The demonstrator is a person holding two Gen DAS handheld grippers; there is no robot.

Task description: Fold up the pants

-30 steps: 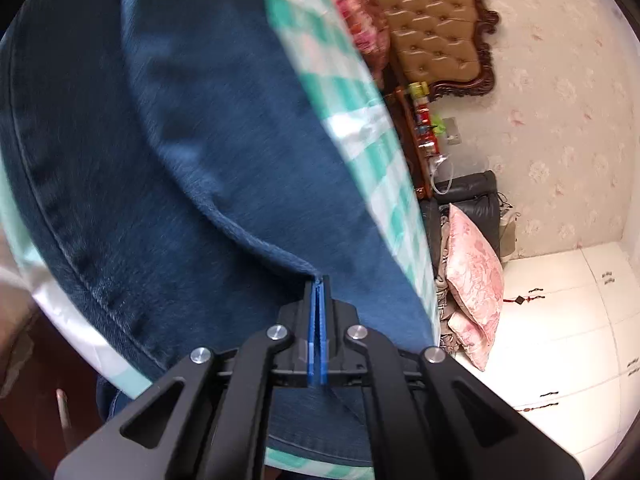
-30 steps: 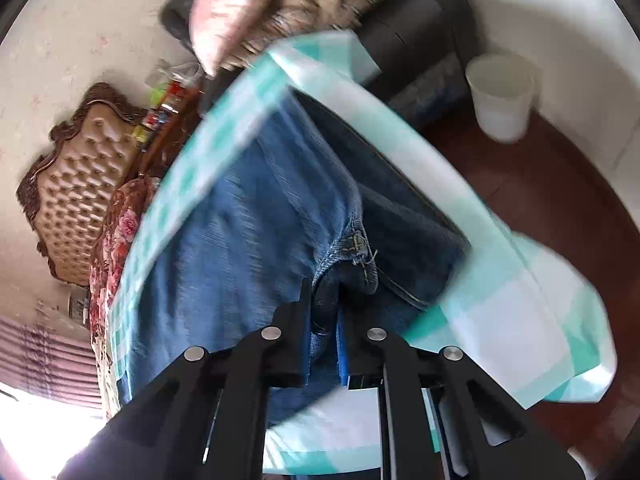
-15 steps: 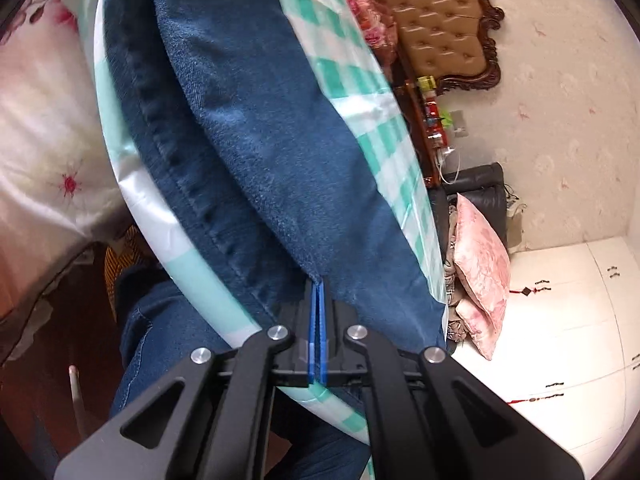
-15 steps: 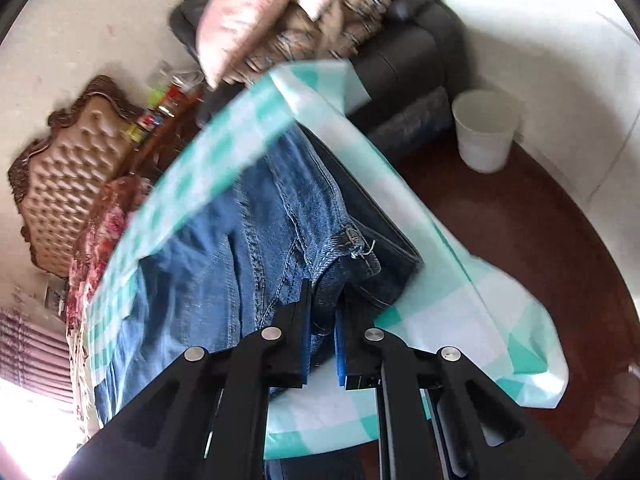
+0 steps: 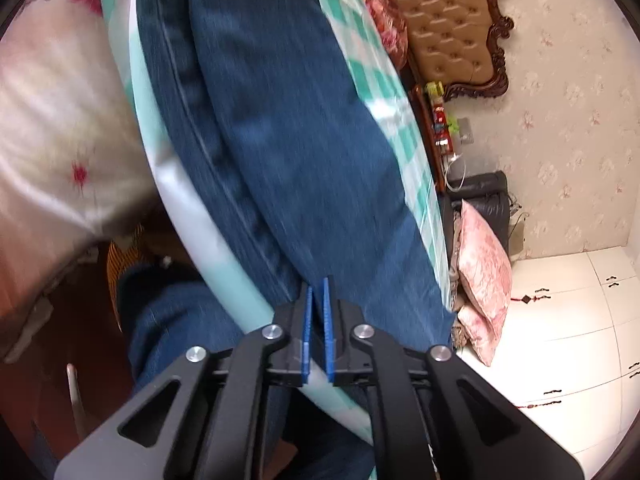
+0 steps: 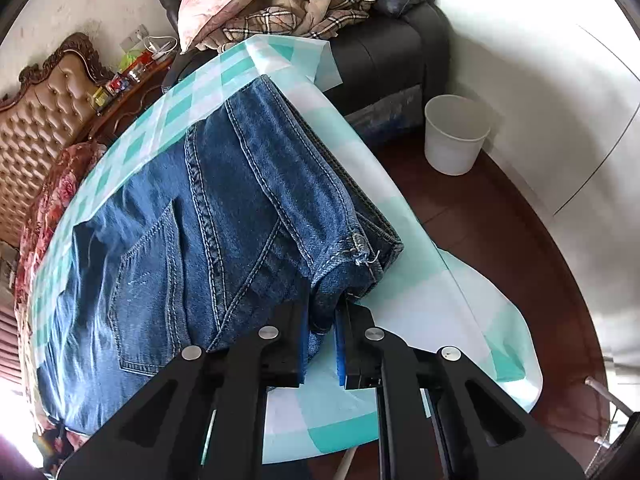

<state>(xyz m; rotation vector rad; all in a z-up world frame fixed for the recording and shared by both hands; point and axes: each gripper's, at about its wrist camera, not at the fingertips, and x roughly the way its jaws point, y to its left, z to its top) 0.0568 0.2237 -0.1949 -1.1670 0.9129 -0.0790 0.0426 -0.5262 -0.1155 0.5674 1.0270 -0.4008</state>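
Blue denim pants [image 6: 224,216] lie folded lengthwise on a table with a teal-and-white checked cloth [image 6: 420,308]. In the right wrist view I see the waistband end and a back pocket; my right gripper [image 6: 322,332] is shut on the waistband corner at the near edge. In the left wrist view the leg end of the pants [image 5: 288,152] stretches away. My left gripper [image 5: 316,300] sits at the near hem with its blue pads [image 5: 307,320] slightly apart and little or no cloth between them.
A white bucket [image 6: 454,136] stands on the dark wood floor by a black sofa [image 6: 384,52] piled with cushions. A tufted headboard [image 5: 452,20] and a cluttered side table [image 5: 440,120] lie beyond. A person's jeans-clad leg [image 5: 172,320] is below the table edge.
The left gripper's pads have parted a little at the hem, and its view has swung along the leg. The right gripper has lowered the waistband onto the table, still pinching it.
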